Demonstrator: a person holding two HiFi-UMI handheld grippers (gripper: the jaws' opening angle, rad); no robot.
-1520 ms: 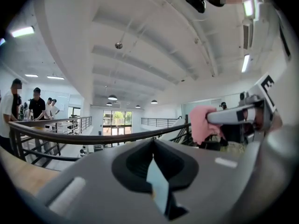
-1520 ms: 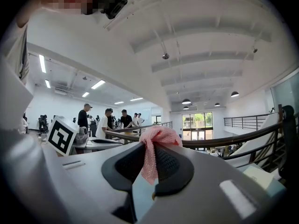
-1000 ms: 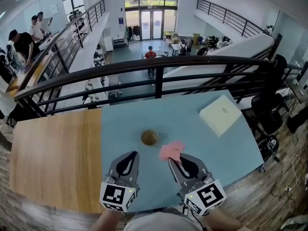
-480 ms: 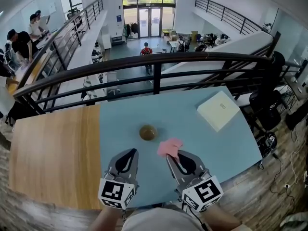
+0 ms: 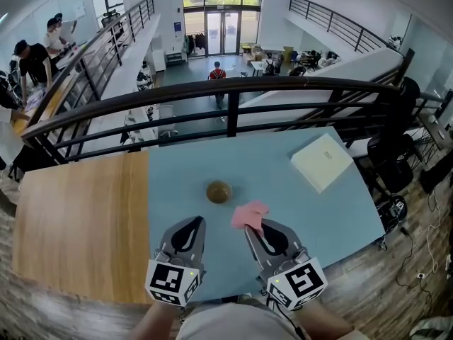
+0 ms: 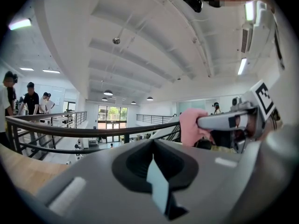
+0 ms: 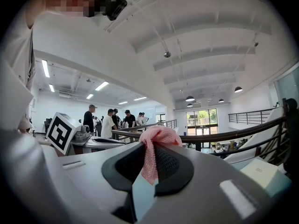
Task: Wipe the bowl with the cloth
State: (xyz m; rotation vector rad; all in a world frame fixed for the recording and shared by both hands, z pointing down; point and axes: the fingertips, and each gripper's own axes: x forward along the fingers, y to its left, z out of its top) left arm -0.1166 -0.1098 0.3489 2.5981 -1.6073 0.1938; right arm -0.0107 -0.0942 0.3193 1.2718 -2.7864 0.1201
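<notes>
A small brown bowl (image 5: 219,191) stands on the blue table top (image 5: 318,218), beyond both grippers. My right gripper (image 5: 253,227) is shut on a pink cloth (image 5: 250,214), which bunches out past its tips just right of and nearer than the bowl. The right gripper view shows the cloth (image 7: 155,143) pinched between the closed jaws. My left gripper (image 5: 196,223) is shut with nothing in it, nearer than the bowl and a little left of it. From the left gripper view the cloth (image 6: 189,127) and the right gripper show at the right; the bowl is hidden there.
A white flat box (image 5: 322,161) lies at the far right of the blue table top. A wooden table top (image 5: 78,218) adjoins on the left. A black railing (image 5: 212,94) runs along the far edge, with a drop to a lower floor behind it.
The view has shifted slightly; both grippers keep their places, and the cloth stays in the right one.
</notes>
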